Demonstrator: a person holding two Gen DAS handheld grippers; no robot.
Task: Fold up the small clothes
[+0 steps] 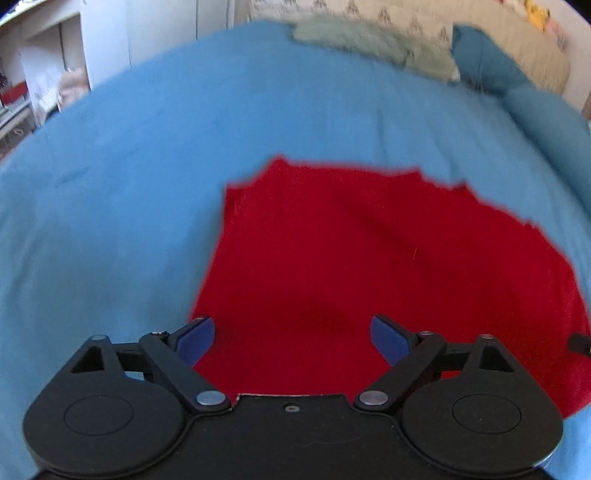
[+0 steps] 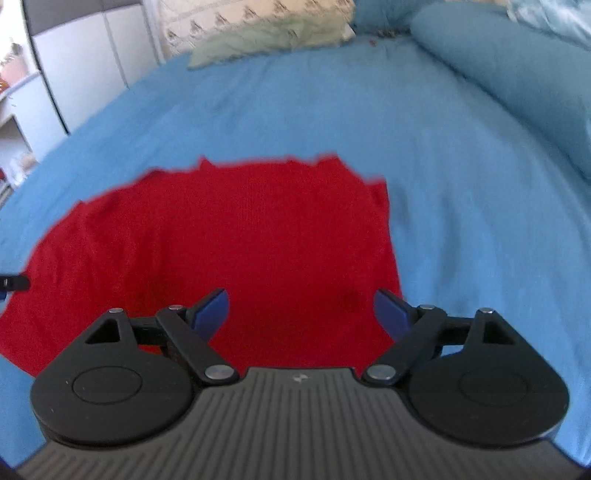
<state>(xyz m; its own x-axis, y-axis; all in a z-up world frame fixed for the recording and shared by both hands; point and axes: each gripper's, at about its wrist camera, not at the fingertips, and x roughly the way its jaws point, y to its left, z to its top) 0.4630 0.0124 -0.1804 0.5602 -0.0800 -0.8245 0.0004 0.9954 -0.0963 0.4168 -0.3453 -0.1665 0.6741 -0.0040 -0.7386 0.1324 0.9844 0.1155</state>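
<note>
A red garment (image 1: 369, 258) lies flat on the blue bedspread (image 1: 129, 184). My left gripper (image 1: 291, 334) is open and empty, hovering over the garment's near left part. In the right wrist view the same red garment (image 2: 240, 240) lies on the bedspread (image 2: 461, 203), and my right gripper (image 2: 301, 308) is open and empty over its near right part. A dark tip of the other gripper shows at the right edge of the left view (image 1: 580, 343) and at the left edge of the right view (image 2: 13, 282).
A pale green cloth (image 1: 373, 44) and a patterned pillow (image 1: 424, 22) lie at the bed's far end, with blue pillows (image 1: 535, 99) at the far right. White cabinets and shelves (image 1: 48, 74) stand beyond the bed's left side.
</note>
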